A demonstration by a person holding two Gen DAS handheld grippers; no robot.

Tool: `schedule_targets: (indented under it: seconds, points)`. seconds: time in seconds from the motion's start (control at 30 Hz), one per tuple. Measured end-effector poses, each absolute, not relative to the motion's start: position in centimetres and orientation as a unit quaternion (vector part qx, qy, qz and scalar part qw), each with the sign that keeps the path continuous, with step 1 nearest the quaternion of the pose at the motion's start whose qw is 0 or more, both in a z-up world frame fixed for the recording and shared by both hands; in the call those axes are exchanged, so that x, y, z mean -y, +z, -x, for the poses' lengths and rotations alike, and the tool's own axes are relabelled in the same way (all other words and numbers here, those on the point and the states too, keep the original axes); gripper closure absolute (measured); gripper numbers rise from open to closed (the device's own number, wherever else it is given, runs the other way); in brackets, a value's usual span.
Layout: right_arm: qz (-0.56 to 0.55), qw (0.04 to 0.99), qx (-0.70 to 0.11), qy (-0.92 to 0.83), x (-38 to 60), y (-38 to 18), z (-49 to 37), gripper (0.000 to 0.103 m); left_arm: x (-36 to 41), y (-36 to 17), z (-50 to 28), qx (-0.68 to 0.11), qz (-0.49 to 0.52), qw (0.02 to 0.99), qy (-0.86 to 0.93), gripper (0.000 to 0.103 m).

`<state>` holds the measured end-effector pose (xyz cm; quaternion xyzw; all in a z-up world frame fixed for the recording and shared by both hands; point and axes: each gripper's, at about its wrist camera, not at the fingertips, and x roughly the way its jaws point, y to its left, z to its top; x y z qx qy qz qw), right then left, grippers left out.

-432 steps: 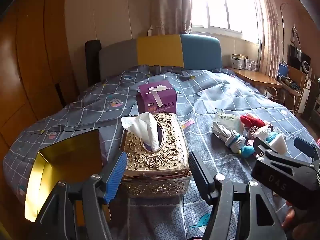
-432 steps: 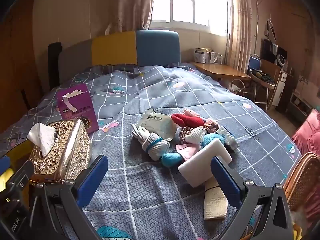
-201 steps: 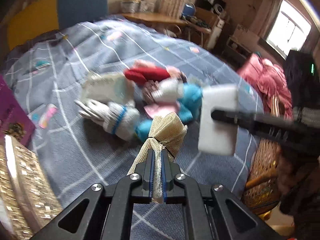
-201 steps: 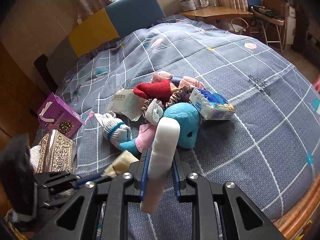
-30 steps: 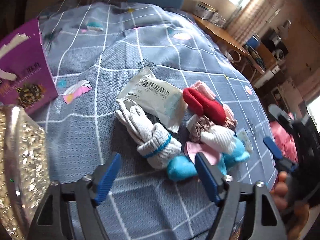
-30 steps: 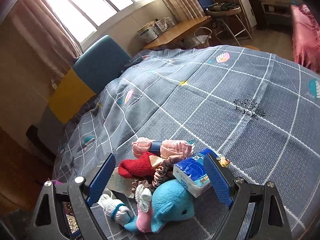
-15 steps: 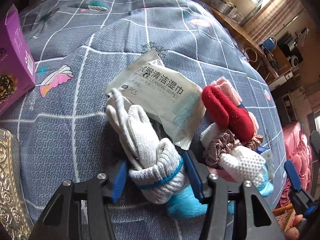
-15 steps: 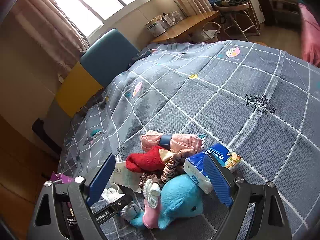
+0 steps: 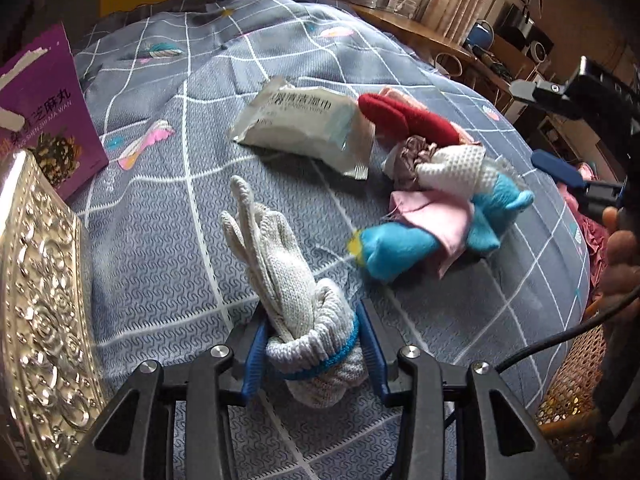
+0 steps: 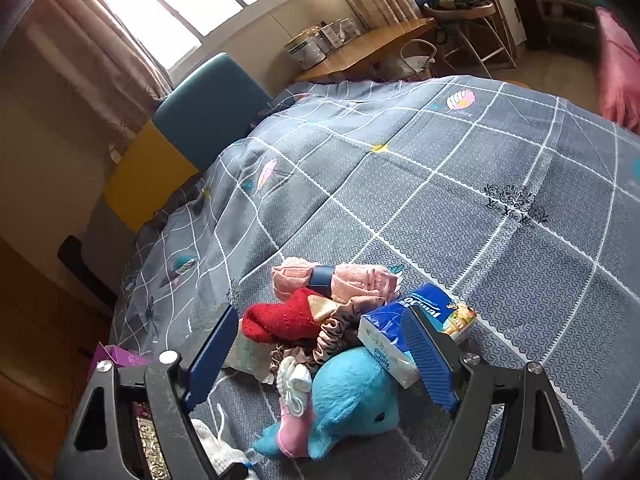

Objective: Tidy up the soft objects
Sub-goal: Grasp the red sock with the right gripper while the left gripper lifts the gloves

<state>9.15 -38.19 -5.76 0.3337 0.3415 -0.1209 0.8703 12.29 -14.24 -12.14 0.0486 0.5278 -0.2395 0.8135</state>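
Left tool [image 9: 312, 350] clamps the rolled cuff of a white knit glove bundle [image 9: 296, 292] w/ a blue band; its jaws have just been closing and both blue pads now press the bundle's sides, glove fingers sticking out ahead over the grey checked bedspread [image 9: 168, 240]. Right tool [image 10: 320, 356] hangs over the pile w/ jaws wide apart, having just narrowed a little; nothing is gripped, though the blue plush toy [image 10: 352, 396] and a blue tissue pack [image 10: 404, 328] lie below and between its pads.

The pile sits mid-bed, toward the bed's foot edge. In the left wrist view: a white wet-wipes packet [image 9: 304, 128] lies flat beyond the gloves, apart from them; next to it a red sock [image 9: 404, 120], a brownish scrunchie [image 9: 412, 156], a white mesh item [image 9: 456, 168], pink cloth [image 9: 432, 212] and the blue plush, all touching or overlapping. In the right wrist view a rolled pink towel [image 10: 348, 280] w/ a dark band lies at the pile's far side, touching the red sock.

Near the bed's left edge stand an ornate metallic tissue box [image 9: 36, 300] and, just behind it, a purple carton [image 9: 44, 108]. A person's hand [image 9: 620, 264] holding the right tool shows at the right of the left wrist view, above a wicker basket [image 9: 576, 384] beside the bed.
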Motion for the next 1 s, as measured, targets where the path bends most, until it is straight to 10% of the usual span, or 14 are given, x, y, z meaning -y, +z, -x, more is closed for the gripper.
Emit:
schedule_targets:
  seconds: [0.5,0.57,1.0]
  points:
    - [-0.084,0.85,-0.518,-0.04,32.9,-10.2,-20.6,0.041,13.7,-13.1,-12.6,-0.529,-0.027,0.814,-0.24,0.06]
    - [-0.064,0.843,-0.531,-0.064,32.7,-11.1,-20.9,0.069,13.7,-13.2,-12.2,-0.527,-0.026,0.815,-0.241,0.06]
    - [-0.216,0.877,-0.429,0.008,33.3,-6.1,-15.9,0.073,13.8,-12.3,-11.7,-0.522,-0.029,0.82,-0.235,0.064]
